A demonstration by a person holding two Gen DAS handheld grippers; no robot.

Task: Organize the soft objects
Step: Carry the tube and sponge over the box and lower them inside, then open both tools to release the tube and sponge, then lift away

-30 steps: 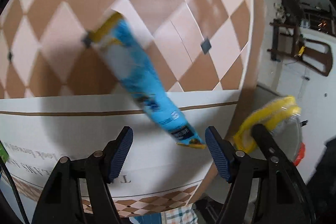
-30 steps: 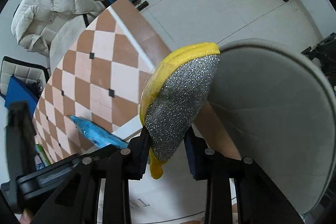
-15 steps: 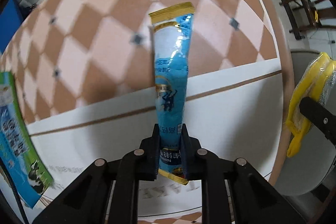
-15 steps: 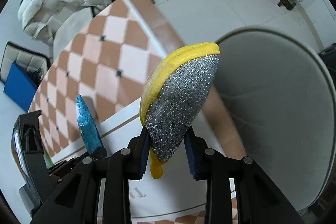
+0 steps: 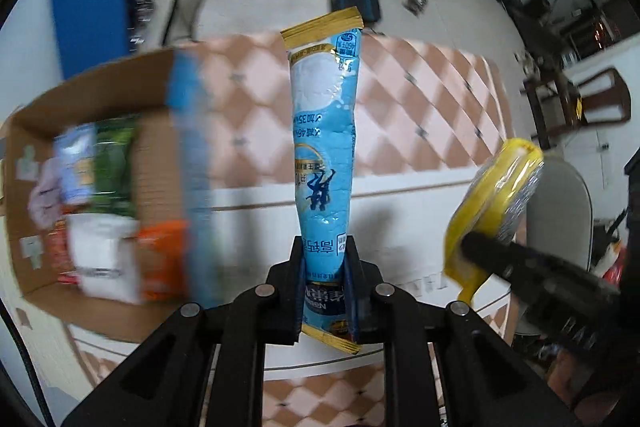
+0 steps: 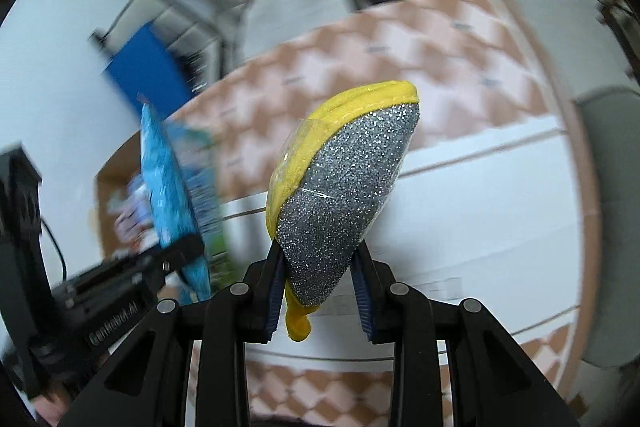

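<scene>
Your left hand-held gripper (image 5: 325,283) is pinching a long blue sachet (image 5: 324,151) near its lower end, both pads pressed against its sides. The sachet stands almost upright, its long axis running away from the gripper, with the gold crimped seal at the far tip and a second gold seal poking out below the pads. Its printing is Chinese and reads upside down from this camera; a dark band near the grip carries white letters too distorted to read, and a dark leaping figure sits at mid-length. The sachet is held in the air above the worktop (image 5: 408,99), which has a pink and tan diamond pattern with a broad white band across it. Toward the worktop's left edge sits an open cardboard box (image 5: 152,155) holding several packets, all blurred, in green, white, orange and pale colours. Your right hand-held gripper (image 6: 318,291) is clamped on a scouring pad (image 6: 340,195), yellow sponge on one face and glittery silver on the other, sealed in clear wrap. The pad's narrow end sits between the pads and its wide end points up and away, also above the white band. The left gripper's body, seen from the right camera, bears lettering too blurred to read for certain.
</scene>
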